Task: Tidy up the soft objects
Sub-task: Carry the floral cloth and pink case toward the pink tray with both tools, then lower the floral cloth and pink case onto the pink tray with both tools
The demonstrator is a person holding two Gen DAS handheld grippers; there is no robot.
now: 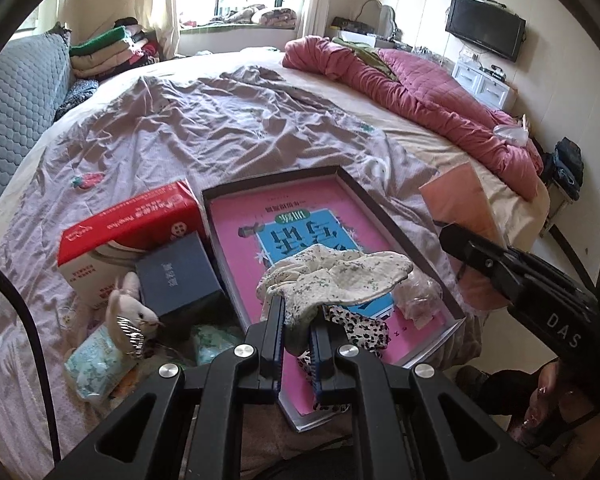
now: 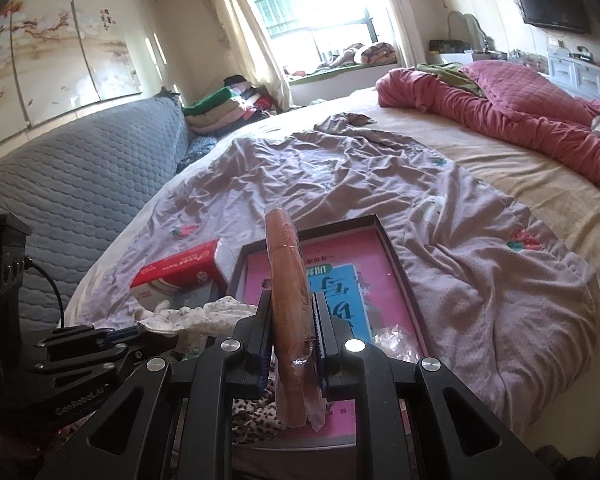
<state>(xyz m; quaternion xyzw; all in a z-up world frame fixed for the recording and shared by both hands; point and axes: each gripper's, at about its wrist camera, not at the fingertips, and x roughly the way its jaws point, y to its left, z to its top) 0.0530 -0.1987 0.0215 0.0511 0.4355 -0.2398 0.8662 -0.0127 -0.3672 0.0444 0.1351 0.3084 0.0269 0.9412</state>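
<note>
my left gripper is clamped on the floral cloth, over the tray. right gripper pinches a wrapped tan pack edge-on. risk: cloth slips w/ thin bite, pack twists out.

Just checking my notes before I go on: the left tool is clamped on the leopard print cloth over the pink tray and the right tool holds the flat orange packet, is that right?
One thing is off. The left tool is clamped on the white floral cloth, not the leopard print cloth, which lies under it in the pink tray, as the left wrist view shows. The right tool does hold the flat orange packet.
</note>
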